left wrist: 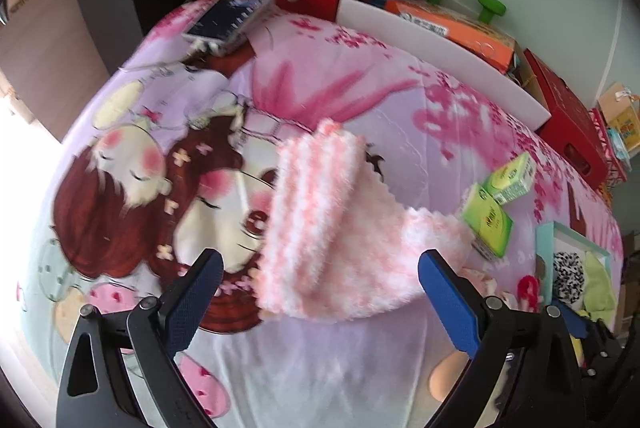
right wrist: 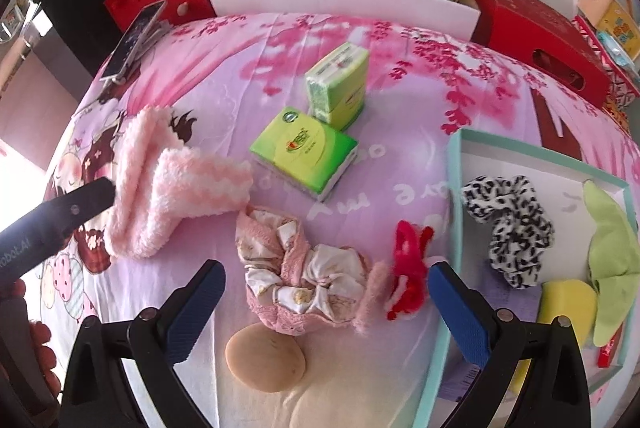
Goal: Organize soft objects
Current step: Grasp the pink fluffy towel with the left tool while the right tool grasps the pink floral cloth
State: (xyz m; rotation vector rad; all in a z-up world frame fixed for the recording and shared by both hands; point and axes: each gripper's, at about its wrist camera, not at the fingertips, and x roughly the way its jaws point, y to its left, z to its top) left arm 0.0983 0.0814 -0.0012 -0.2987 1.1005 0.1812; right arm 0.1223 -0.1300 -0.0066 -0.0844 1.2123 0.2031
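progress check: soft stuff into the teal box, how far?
Done: leopard scrunchie, green cloth and yellow piece lie in the teal box. In hand: nothing; left gripper and right gripper both open. Left: pink fuzzy cloth, pink-and-white scrunchie, red scrunchie, on the bedspread.

pink-white fluffy towel: folded, crumpled, at 9 o'clock | pink-cream scrunchie: bunched, centre | red fluffy hair tie: at its 3 o'clock | teal-rimmed box: leopard scrunchie, green cloth, yellow sponge are held inside
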